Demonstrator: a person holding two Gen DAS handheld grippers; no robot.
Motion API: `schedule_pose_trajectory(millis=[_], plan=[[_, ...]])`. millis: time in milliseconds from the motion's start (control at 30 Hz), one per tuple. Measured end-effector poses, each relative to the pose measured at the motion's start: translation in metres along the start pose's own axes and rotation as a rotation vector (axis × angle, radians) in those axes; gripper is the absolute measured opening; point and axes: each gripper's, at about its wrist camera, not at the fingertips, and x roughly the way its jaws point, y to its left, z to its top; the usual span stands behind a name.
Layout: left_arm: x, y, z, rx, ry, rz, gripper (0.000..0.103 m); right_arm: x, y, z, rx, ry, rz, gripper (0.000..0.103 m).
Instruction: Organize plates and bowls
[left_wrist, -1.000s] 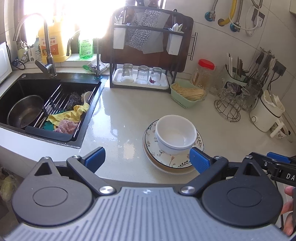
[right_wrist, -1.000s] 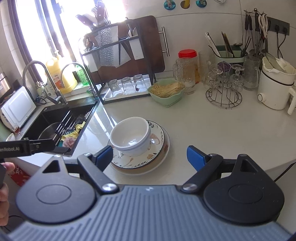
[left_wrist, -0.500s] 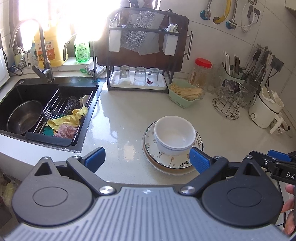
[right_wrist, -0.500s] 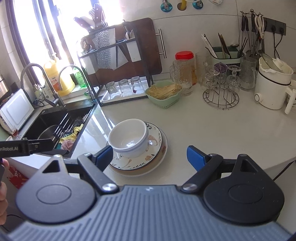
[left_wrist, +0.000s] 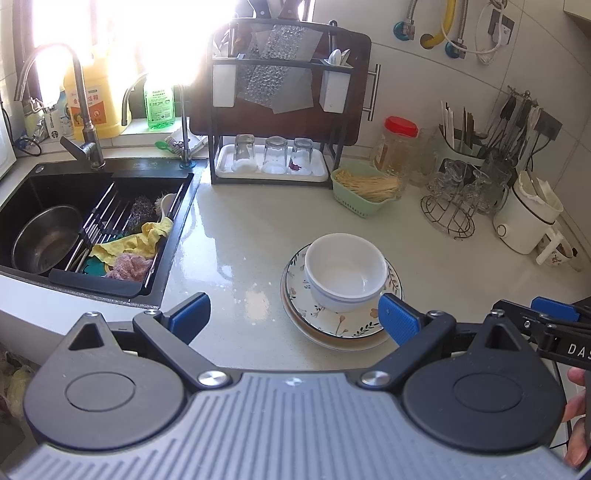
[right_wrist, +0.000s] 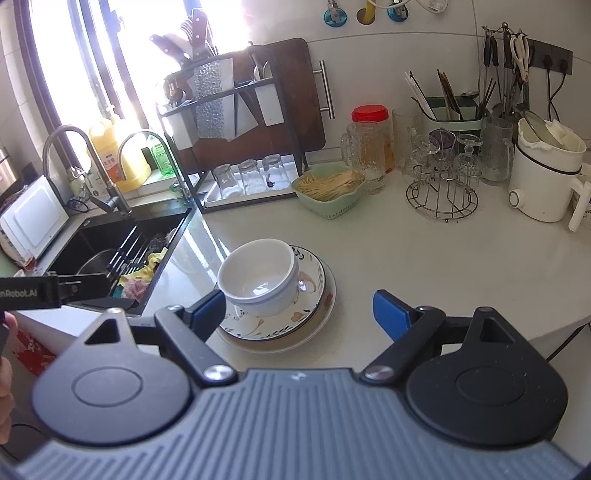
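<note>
Stacked white bowls (left_wrist: 345, 271) (right_wrist: 258, 277) sit on a floral plate (left_wrist: 332, 321) (right_wrist: 303, 314) that rests on a plain plate, near the counter's front edge. My left gripper (left_wrist: 295, 314) hovers open just short of the stack, its right fingertip over the plate's rim and nothing between its pads. My right gripper (right_wrist: 299, 310) is open too, held above the plate's near side, its left fingertip close beside the bowls. Each view shows the other gripper at its edge.
A black sink (left_wrist: 110, 177) with a steel bowl (left_wrist: 44, 240), a drain rack and cloths lies left. At the back stand a dish rack (left_wrist: 273, 122) with upturned glasses, a green basket (left_wrist: 364, 192), a red-lidded jar (left_wrist: 397, 146), a wire glass stand (left_wrist: 448, 214) and a white kettle (left_wrist: 524, 221).
Both views have tilted a little, so the back wall shows lower in frame. The bowls and plates have not moved and both grippers stay open.
</note>
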Motion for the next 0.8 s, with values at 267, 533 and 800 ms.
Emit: schedule_pose_trajectory(millis=[267, 533, 800], plan=[[-0.0027, -0.0004, -0.0002, -0.005, 0.000, -0.003, 0.099, 0.0008, -0.0005, 0.0000, 0.001, 0.000, 0.002, 0.088], [-0.0047, -0.0010, 0.0000, -0.008, -0.003, -0.008, 0.099, 0.0015, 0.0005, -0.0032, -0.001, -0.001, 0.008, 0.088], [-0.0067, -0.0021, -0.0013, 0.000, -0.001, -0.009, 0.099, 0.0008, -0.0004, -0.0034, 0.007, -0.003, 0.004, 0.088]])
